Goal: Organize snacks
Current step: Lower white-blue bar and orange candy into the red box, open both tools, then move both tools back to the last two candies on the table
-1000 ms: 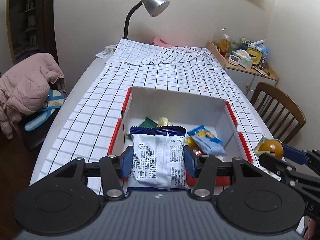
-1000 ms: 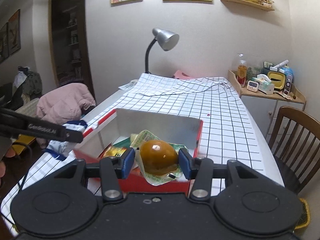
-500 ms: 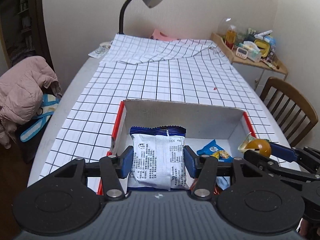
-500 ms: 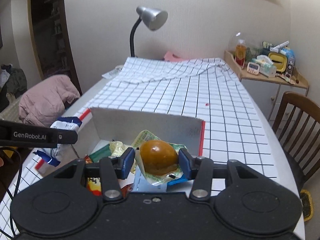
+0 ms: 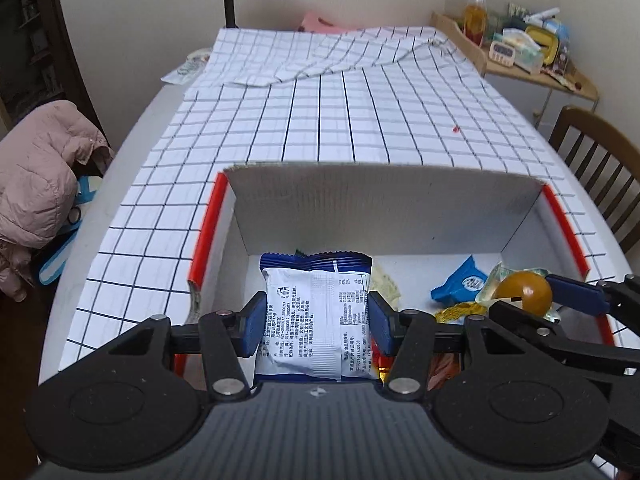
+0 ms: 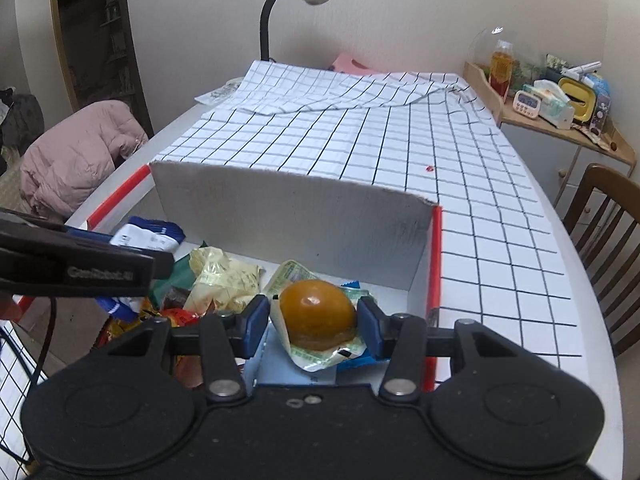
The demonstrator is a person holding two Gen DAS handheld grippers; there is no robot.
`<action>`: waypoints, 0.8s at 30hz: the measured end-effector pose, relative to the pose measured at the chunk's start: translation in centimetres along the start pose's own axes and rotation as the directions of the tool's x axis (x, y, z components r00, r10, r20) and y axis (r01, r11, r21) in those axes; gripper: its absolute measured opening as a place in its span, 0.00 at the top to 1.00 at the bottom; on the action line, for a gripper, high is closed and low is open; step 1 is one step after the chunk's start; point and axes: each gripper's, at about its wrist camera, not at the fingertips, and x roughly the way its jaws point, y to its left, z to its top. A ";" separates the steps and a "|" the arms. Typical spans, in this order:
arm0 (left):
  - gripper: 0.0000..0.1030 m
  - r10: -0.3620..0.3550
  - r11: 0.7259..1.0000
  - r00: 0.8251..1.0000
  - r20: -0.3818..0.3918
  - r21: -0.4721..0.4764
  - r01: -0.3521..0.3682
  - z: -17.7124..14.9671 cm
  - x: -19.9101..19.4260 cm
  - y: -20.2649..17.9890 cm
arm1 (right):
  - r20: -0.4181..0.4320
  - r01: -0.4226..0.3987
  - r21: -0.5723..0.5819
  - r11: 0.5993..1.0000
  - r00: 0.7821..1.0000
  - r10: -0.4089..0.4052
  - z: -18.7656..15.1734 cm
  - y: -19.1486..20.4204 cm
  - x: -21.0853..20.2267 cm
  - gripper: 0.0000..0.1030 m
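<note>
Your tabletop (image 5: pixel 320 120), under its checked cloth, looks bare of loose snacks in both views, so as far as the pictures show the gathering is nearly done. The box (image 5: pixel 384 208), white inside with red edges, sits at the near end and already holds a heap: a pale yellow bag (image 6: pixel 224 276), a small blue packet (image 5: pixel 460 280), a green wrapper and some red and orange ones low in the near left part, only partly seen. What is left, by my judgement, is the two pieces you carry. Your left hand-held gripper (image 5: pixel 318 326) is clamped on a white and blue packet (image 5: pixel 316 320), pads pressing both sides, and it hangs over the left half of the box, above the floor, not resting on anything. Your right hand-held gripper (image 6: pixel 312 322) is closed on a jelly cup (image 6: pixel 318 314), an amber dome in a clear, green-printed seal, held over the right half just above the blue packet. Both need lowering and letting go; whether any sorting inside the box is wanted after that, the pictures cannot tell you.
</note>
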 end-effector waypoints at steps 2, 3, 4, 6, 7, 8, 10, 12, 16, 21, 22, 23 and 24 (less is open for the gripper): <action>0.49 0.006 1.000 1.000 -0.014 0.006 -0.006 0.1 0.6 0.0 | -0.011 0.008 -0.005 1.000 1.000 -0.008 -0.1 0.1 0.3 0.54; 0.49 0.008 1.000 1.000 -0.016 0.008 -0.008 0.1 0.8 0.0 | -0.019 0.008 -0.009 1.000 1.000 -0.008 -0.2 0.2 0.5 0.53; 0.49 0.008 1.000 1.000 -0.016 0.009 -0.008 0.1 0.9 0.0 | -0.024 0.009 -0.010 1.000 1.000 -0.009 -0.2 0.2 0.7 0.53; 0.49 0.003 1.000 1.000 -0.022 0.008 -0.003 0.1 1.1 0.1 | -0.025 0.014 -0.004 1.000 1.000 -0.014 -0.3 0.1 0.8 0.54; 0.49 0.000 1.000 1.000 -0.027 0.004 0.000 0.1 1.1 0.1 | -0.020 0.014 -0.001 1.000 1.000 -0.014 -0.2 0.0 0.9 0.54; 0.49 -0.001 1.000 1.000 -0.030 0.001 0.001 0.1 1.1 0.2 | -0.017 0.014 0.001 1.000 1.000 -0.014 -0.3 0.0 0.8 0.53; 0.48 0.001 1.000 1.000 -0.027 -0.010 -0.001 0.1 1.1 0.3 | -0.014 0.007 0.006 1.000 1.000 -0.007 -0.2 -0.1 0.7 0.51; 0.41 -0.003 1.000 1.000 -0.022 -0.018 0.002 0.1 0.8 0.4 | -0.004 0.011 0.003 1.000 1.000 -0.011 -0.2 0.0 0.3 0.47; 0.36 -0.008 0.999 1.000 -0.004 -0.033 0.008 0.0 0.0 0.6 | 0.016 0.010 0.000 1.000 1.000 -0.010 -0.4 0.1 -0.7 0.39; 0.36 -0.016 0.999 1.000 0.012 -0.037 0.017 -0.5 -1.7 0.7 | 0.043 0.005 0.002 1.000 0.999 -0.005 -0.6 0.2 -2.7 0.31; 0.36 -0.017 0.999 1.000 0.018 -0.035 0.018 -0.6 -2.2 0.7 | 0.051 0.006 0.001 1.000 0.999 -0.006 -0.7 0.2 -3.1 0.29; 0.36 -0.017 0.999 1.000 0.025 -0.033 0.018 -0.6 -2.7 0.5 | 0.058 0.006 0.000 1.000 0.998 -0.006 -0.7 0.3 -3.6 0.29; 0.36 -0.018 0.999 0.999 0.032 -0.031 0.019 -0.7 -3.3 0.5 | 0.065 0.004 -0.001 1.000 0.998 -0.004 -0.8 0.3 -4.2 0.28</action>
